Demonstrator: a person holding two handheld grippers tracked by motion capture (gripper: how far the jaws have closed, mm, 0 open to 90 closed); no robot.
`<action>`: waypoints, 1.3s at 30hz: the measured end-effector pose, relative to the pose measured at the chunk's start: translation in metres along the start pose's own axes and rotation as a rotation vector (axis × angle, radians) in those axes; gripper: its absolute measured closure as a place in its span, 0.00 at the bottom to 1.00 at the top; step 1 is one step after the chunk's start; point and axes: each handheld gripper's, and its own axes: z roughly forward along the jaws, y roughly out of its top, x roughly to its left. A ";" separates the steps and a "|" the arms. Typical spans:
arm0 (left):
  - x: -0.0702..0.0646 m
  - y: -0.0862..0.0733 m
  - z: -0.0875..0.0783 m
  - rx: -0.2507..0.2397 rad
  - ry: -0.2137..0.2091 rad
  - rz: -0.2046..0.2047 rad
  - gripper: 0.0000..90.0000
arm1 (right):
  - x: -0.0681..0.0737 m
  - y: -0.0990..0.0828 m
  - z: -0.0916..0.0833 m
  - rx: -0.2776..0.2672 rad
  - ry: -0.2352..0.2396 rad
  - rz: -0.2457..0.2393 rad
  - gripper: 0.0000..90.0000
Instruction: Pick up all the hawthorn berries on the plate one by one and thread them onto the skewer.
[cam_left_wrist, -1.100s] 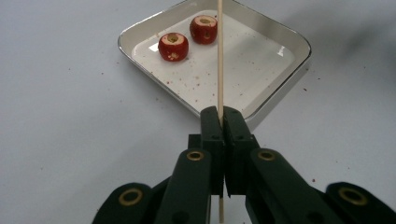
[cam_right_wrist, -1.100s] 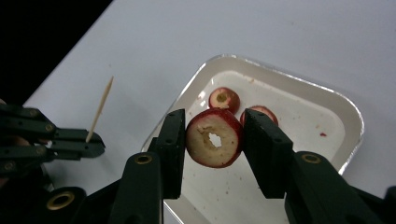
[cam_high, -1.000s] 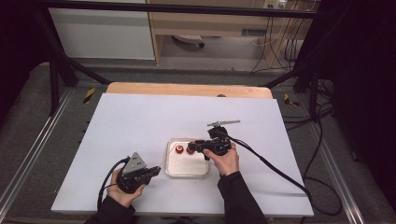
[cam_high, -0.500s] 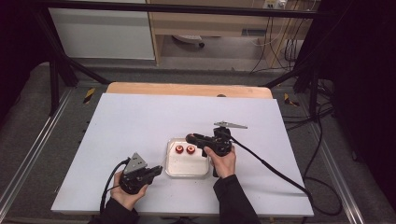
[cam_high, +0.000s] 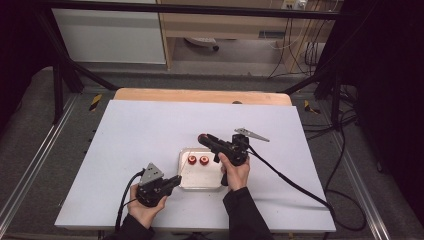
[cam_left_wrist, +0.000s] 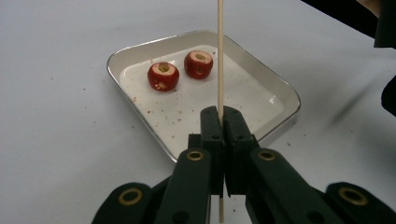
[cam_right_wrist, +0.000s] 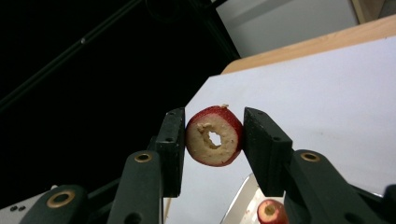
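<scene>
A cored red fruit piece (cam_right_wrist: 201, 144) with a hole through its pale flesh sits between the pads of my right gripper (cam_right_wrist: 214, 140), which is shut on it. In the high view the right gripper (cam_high: 202, 138) holds it above the far edge of a white metal tray (cam_high: 200, 184). Two more cored red fruits (cam_left_wrist: 163, 76) (cam_left_wrist: 198, 64) lie at the tray's (cam_left_wrist: 275, 95) far end. My left gripper (cam_left_wrist: 223, 116) is shut on a thin wooden skewer (cam_left_wrist: 220, 56) that points out over the tray. The left gripper (cam_high: 172, 182) rests just left of the tray.
A white sheet (cam_high: 125, 135) covers the table, with a wooden edge (cam_high: 200, 95) showing at the back. The right gripper's cable (cam_high: 295, 182) trails across the sheet to the right. Black frame bars and dark floor surround the table. Red crumbs speckle the tray floor.
My right gripper has risen from the tray with the fruit piece, uncovering a second fruit in the tray. The left gripper has edged slightly toward the tray.
</scene>
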 end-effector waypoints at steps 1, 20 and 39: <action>-0.001 0.001 0.001 -0.001 -0.005 -0.006 0.98 | 0.000 0.000 0.000 -0.010 0.005 0.007 0.67; -0.022 0.013 0.018 -0.066 -0.032 -0.034 0.98 | 0.004 0.004 -0.002 -0.096 0.053 0.104 0.67; -0.020 0.013 0.020 -0.092 -0.032 -0.083 0.98 | 0.005 0.000 -0.001 -0.115 0.059 0.110 0.67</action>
